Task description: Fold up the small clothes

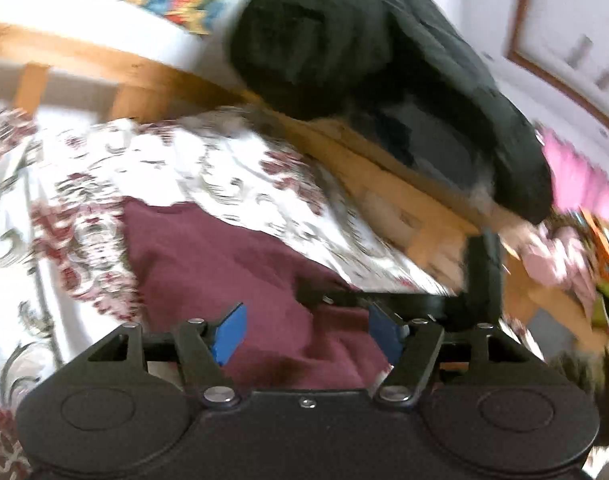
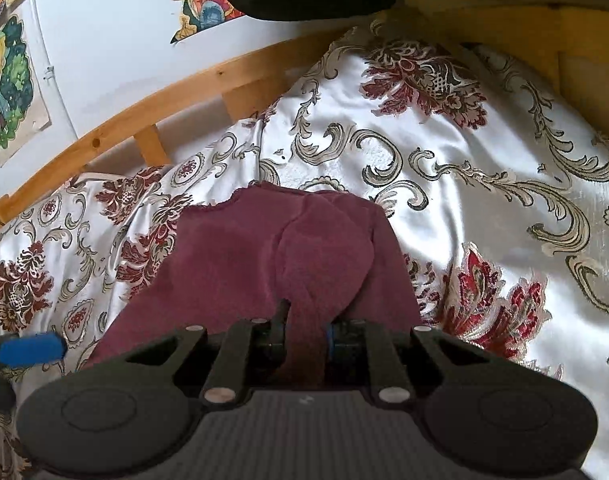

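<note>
Jaws of the left gripper (image 1: 306,334) stand apart low in the left wrist view, blue pads (image 1: 230,334) clear of the maroon cloth (image 1: 224,264) lying behind them on the bedspread (image 1: 176,160). At centre of the right wrist view, the right gripper (image 2: 304,334) is clamped on a raised fold of that cloth (image 2: 272,252). A wooden bed rail (image 2: 152,108) crosses the upper left.
</note>
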{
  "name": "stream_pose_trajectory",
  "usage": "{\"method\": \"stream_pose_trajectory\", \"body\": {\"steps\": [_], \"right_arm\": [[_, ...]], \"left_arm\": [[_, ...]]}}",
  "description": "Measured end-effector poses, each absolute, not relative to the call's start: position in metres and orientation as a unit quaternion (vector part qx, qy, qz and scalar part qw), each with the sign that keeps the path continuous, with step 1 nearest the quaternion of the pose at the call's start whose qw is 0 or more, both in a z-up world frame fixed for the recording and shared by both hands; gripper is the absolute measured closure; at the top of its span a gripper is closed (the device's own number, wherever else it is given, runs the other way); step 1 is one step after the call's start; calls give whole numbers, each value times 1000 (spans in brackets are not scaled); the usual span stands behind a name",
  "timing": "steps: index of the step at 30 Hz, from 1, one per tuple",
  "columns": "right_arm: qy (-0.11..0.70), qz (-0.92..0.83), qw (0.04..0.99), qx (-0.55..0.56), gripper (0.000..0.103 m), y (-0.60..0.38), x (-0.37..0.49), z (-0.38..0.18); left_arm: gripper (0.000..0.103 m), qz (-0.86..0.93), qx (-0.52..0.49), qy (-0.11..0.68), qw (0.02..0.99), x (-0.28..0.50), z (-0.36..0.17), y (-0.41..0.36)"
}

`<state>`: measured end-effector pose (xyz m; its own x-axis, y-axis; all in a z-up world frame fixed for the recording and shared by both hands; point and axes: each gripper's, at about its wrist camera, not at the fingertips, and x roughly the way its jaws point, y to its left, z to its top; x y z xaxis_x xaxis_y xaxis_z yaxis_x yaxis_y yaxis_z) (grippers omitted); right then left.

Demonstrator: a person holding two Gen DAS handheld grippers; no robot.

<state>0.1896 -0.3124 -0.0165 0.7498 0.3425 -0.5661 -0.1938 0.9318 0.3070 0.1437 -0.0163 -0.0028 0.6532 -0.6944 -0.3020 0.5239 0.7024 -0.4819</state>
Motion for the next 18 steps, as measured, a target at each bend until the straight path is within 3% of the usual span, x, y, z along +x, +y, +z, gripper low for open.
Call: {"method": "stream_pose_trajectory", "body": {"steps": [7,18], "right_arm": [[297,142,941,81,86,-313,189,0],[309,126,937,105,85,-328,191,-10]], "left_arm": [[32,-301,-269,314,860,171,-26,5],[28,-305,-225,366,850,174,-47,-11]]}}
